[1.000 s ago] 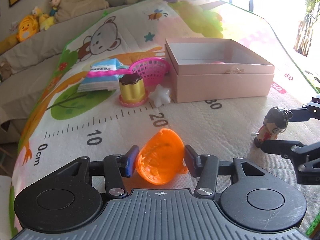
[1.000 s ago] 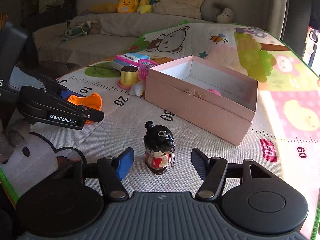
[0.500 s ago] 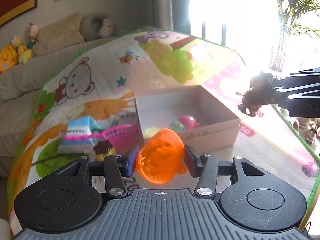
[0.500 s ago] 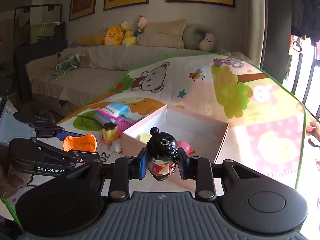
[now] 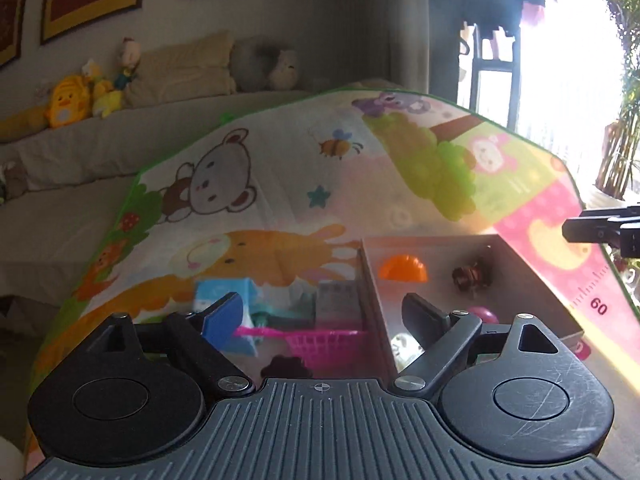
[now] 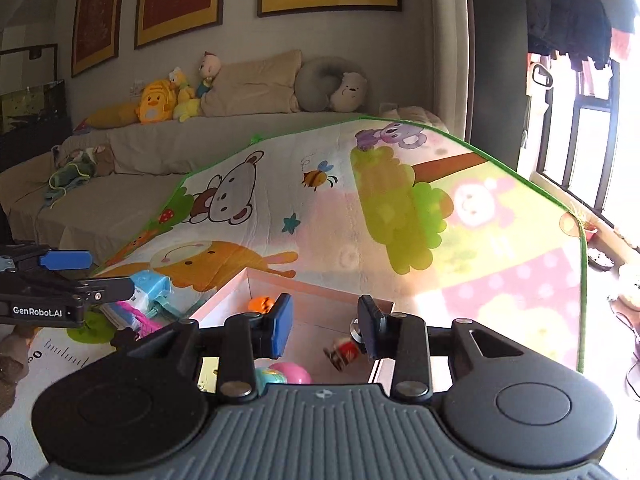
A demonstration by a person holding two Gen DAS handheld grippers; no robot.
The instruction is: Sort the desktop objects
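Note:
The pink box (image 5: pixel 434 245) stands on the play mat. In it lie the orange cup (image 5: pixel 402 269), the small black-haired doll (image 5: pixel 471 277) and a pink ball (image 5: pixel 483 313). My left gripper (image 5: pixel 324 320) hangs above the box's left wall, its jaws opening with nothing between them. In the right wrist view my right gripper (image 6: pixel 326 330) hovers over the box (image 6: pixel 320 287), its jaws opening. The doll (image 6: pixel 343 354) is blurred just below them, free of the pads. The orange cup (image 6: pixel 261 304) rests at the far corner.
Left of the box lie a pink mesh basket (image 5: pixel 326 342), a blue packet (image 5: pixel 224 294) and a dark-lidded jar (image 5: pixel 286 366). The cartoon mat (image 6: pixel 360 216) runs up to a grey sofa (image 6: pixel 168 148) with plush toys. A bright window is on the right.
Both grippers rose and came over the box. The left one let go of the orange cup, the right one of the doll. Both things now lie inside the box.

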